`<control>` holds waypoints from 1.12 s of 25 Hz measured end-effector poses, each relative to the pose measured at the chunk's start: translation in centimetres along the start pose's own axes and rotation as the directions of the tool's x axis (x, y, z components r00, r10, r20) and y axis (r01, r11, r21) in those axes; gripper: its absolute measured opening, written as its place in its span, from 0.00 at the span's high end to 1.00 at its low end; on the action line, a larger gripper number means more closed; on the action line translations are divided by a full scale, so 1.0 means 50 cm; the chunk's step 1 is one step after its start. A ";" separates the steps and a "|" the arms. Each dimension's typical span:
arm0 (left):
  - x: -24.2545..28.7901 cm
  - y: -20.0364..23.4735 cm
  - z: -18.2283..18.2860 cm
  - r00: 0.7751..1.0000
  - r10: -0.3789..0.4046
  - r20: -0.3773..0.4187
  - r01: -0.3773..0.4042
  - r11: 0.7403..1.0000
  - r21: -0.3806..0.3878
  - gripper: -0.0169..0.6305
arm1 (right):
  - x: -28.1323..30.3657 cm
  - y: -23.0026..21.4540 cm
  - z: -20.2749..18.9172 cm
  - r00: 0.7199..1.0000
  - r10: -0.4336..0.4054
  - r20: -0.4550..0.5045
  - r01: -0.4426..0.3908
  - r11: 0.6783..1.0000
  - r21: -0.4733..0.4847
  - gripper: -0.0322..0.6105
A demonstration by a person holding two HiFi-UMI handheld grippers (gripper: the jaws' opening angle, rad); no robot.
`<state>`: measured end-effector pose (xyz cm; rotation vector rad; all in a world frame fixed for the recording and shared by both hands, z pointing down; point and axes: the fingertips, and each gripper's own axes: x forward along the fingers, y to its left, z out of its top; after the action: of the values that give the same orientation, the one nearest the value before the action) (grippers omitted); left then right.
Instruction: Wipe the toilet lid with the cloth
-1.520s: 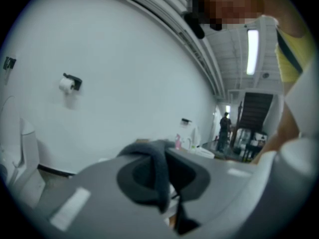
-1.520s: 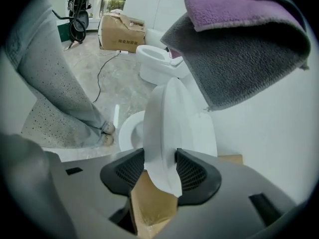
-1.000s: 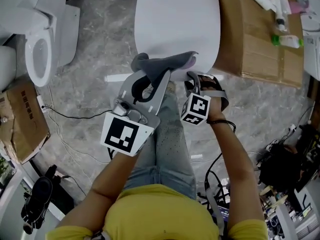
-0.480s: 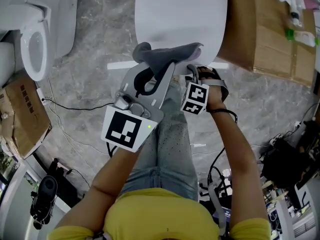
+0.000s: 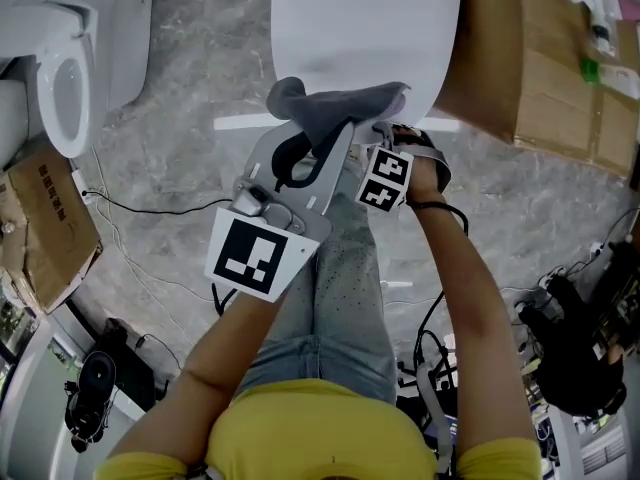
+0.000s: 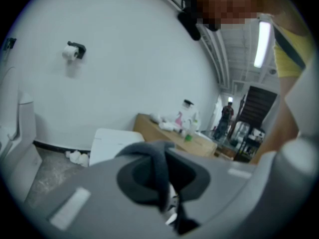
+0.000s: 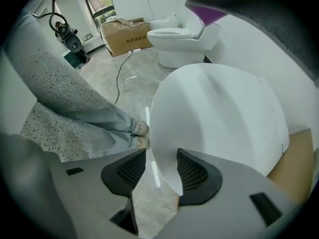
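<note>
Nearest us, our left tool is clamped on the grey cloth, which sits bunched over the near edge of the toilet lid; we cannot quite tell whether it touches yet. Just right of it, our right tool points down, its jaws apart and just now opening, the lid's near rim between them unpinched. Beyond, the white lid lies closed. By our reckoning the whole wipe is left.
</note>
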<state>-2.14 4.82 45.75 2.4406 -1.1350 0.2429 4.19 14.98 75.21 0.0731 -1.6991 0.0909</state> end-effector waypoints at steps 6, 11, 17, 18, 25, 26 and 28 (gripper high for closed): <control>0.001 0.003 -0.012 1.000 0.007 -0.014 -0.007 1.000 -0.002 0.95 | 0.037 -0.006 0.002 0.999 0.034 0.009 -0.035 0.993 0.117 0.66; 0.002 0.006 -0.023 1.000 0.009 -0.027 -0.009 1.000 0.003 0.95 | 0.054 -0.021 0.009 0.998 0.039 0.051 -0.053 0.952 0.303 0.66; 0.012 0.012 -0.026 0.999 0.012 -0.039 -0.012 1.000 0.009 0.95 | 0.045 -0.066 0.001 0.993 -0.004 0.118 -0.060 0.841 0.538 0.84; 0.015 0.014 -0.029 0.999 0.014 -0.043 -0.013 1.000 0.011 0.95 | 0.044 -0.073 -0.002 0.991 -0.007 0.131 -0.070 0.815 0.575 0.87; 0.054 0.029 -0.048 0.998 0.017 -0.059 -0.017 1.000 0.007 0.95 | 0.042 -0.077 -0.005 0.982 -0.045 0.184 -0.097 0.714 0.693 0.91; 0.061 0.031 -0.051 0.998 0.015 -0.063 -0.015 1.000 0.010 0.95 | 0.040 -0.079 -0.003 0.977 -0.063 0.203 -0.103 0.694 0.712 0.92; 0.075 0.034 -0.062 0.997 0.010 -0.079 -0.008 1.000 0.020 0.95 | 0.031 -0.090 -0.001 0.964 -0.118 0.237 -0.101 0.665 0.740 0.92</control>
<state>-0.93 2.71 50.31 2.4211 -1.1144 0.3522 4.48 10.51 76.82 0.7504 -1.8257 0.8197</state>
